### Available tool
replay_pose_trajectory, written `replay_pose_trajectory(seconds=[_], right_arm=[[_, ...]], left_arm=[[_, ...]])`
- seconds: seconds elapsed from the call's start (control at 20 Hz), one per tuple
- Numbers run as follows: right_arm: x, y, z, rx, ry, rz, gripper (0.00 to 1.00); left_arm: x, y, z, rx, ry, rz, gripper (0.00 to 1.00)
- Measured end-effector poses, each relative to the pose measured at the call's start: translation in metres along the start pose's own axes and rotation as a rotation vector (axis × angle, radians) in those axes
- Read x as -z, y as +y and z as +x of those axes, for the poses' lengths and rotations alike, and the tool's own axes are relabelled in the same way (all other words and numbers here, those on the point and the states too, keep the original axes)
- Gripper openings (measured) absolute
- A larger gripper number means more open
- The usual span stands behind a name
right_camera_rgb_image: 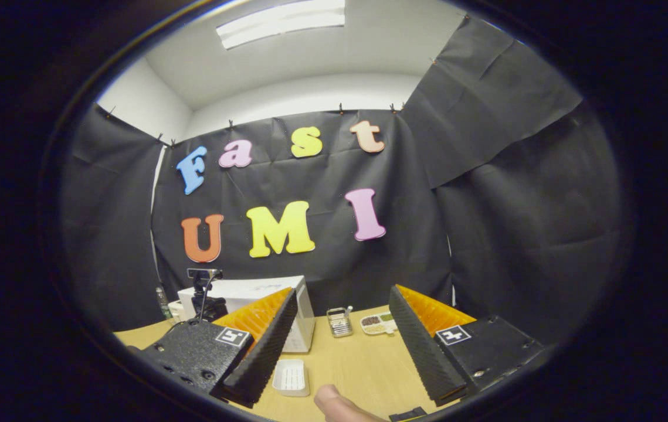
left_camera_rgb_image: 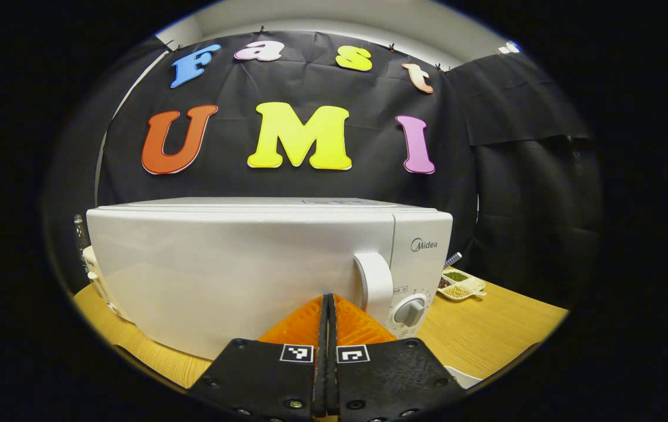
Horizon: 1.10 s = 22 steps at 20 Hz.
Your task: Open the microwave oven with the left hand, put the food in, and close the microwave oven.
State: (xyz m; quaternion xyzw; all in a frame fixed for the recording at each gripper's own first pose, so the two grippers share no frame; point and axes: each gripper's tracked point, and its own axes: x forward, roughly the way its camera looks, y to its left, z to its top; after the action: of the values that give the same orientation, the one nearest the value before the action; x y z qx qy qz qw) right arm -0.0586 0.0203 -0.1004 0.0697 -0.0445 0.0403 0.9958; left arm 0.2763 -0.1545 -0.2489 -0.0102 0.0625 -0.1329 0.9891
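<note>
The white microwave [left_camera_rgb_image: 240, 264] stands on the wooden table [left_camera_rgb_image: 486, 328] with its door closed. Its white handle [left_camera_rgb_image: 373, 281] sits beside a dial [left_camera_rgb_image: 410, 310] on the right. My left gripper [left_camera_rgb_image: 329, 300] is shut with nothing in it, its tips close to the door just left of the handle. In the right gripper view the microwave [right_camera_rgb_image: 287, 290] is far off, partly behind one finger. My right gripper [right_camera_rgb_image: 343, 293] is open and empty, above the table. A small white ribbed dish [right_camera_rgb_image: 291, 377] lies on the table below it; what it holds I cannot tell.
A divided plate of beans [right_camera_rgb_image: 377, 323] [left_camera_rgb_image: 460, 284] and a small metal rack [right_camera_rgb_image: 339, 322] lie right of the microwave. A bottle [left_camera_rgb_image: 80, 231] and a white cup [left_camera_rgb_image: 92, 264] stand behind its left side. A fingertip [right_camera_rgb_image: 339, 405] shows low. A black device [right_camera_rgb_image: 203, 293] stands before the microwave.
</note>
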Motion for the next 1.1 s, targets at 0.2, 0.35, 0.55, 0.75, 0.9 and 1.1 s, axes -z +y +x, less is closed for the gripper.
replay_pose_trajectory(seconds=[0.2,0.35,0.55,0.75,0.9,1.1], right_arm=[[-0.005,-0.002,-0.01,0.038,0.009,-0.006,0.89],[-0.016,0.005,-0.018,0.041,-0.007,-0.033,1.0],[-0.022,0.005,-0.022,0.056,-0.01,-0.042,0.89],[-0.02,0.007,-0.019,0.075,0.014,-0.039,1.0],[-0.018,0.007,-0.019,0.09,0.028,-0.032,1.0],[-0.02,0.012,-0.019,0.094,0.033,-0.038,1.0]], left_arm=[[0.0,0.0,-0.001,0.003,0.004,0.004,0.0],[0.006,0.011,-0.011,-0.04,0.027,-0.001,0.0],[-0.012,0.012,-0.058,-0.03,0.007,-0.008,0.0],[-0.059,0.01,-0.12,-0.026,-0.07,0.009,0.0],[-0.08,0.014,-0.167,-0.06,-0.081,-0.008,0.0],[-0.105,0.009,-0.211,-0.071,-0.081,0.005,0.6]])
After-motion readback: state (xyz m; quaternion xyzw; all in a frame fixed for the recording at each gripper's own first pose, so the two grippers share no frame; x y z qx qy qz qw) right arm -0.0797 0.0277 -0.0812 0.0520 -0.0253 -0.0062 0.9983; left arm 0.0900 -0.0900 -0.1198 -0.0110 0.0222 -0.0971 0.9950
